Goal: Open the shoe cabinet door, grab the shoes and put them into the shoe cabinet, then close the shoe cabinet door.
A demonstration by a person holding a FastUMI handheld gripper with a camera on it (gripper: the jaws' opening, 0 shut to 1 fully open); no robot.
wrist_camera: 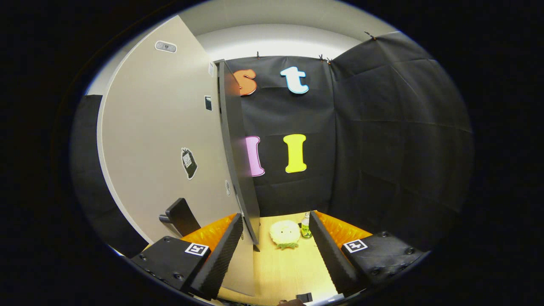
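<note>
1. My tongs stand apart with nothing between the fingers but bare worktop.
2. The shoe cabinet door hangs open, its edge facing me, just beside my left finger and rising well above it.
3. Left of that door I see the pale cabinet face, with a dark handle low on it.
4. Right of the door, beyond the tongs, a pale fluffy slipper lies on the worktop, a small green bottle just beside it.
</note>
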